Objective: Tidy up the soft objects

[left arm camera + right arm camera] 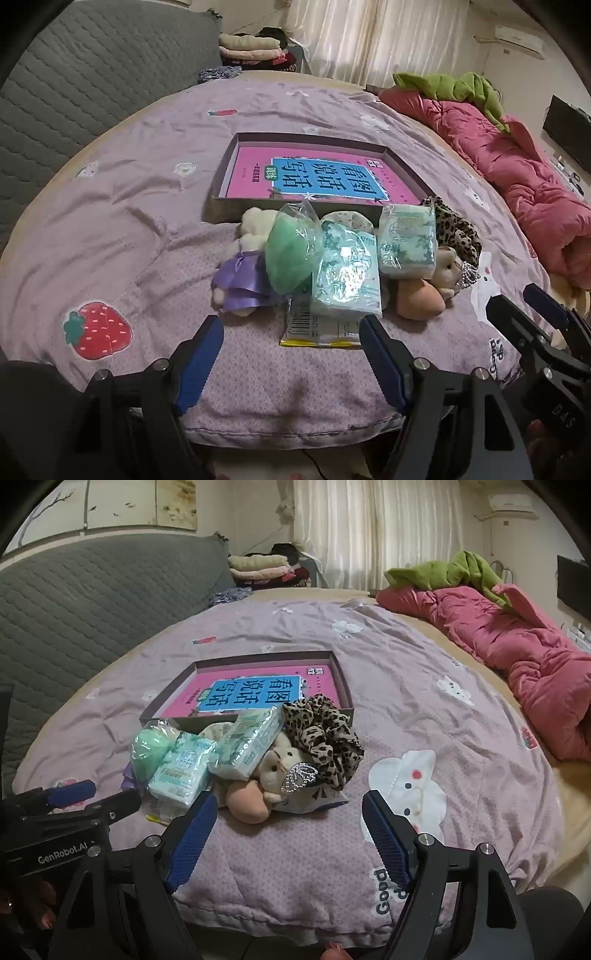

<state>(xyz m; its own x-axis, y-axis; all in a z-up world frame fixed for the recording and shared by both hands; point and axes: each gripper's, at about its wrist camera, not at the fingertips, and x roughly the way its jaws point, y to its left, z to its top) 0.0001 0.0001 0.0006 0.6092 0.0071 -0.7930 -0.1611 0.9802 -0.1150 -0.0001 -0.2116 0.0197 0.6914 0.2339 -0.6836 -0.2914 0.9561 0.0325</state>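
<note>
Two tissue packs (345, 280), two plush toys (242, 273), one box (236, 147).

A yellow-edged packet (319, 332) lies mostly hidden beneath a tissue pack (345, 275).

Soft items (343, 266) piled before box (236, 201); book (321, 181) inside box.

I'm looking into a home bedroom: a bed (424, 709) under a lilac quilt, a pink duvet (517, 653), folded clothes (258, 568), curtains (369, 528) and an air conditioner (511, 504).
</note>
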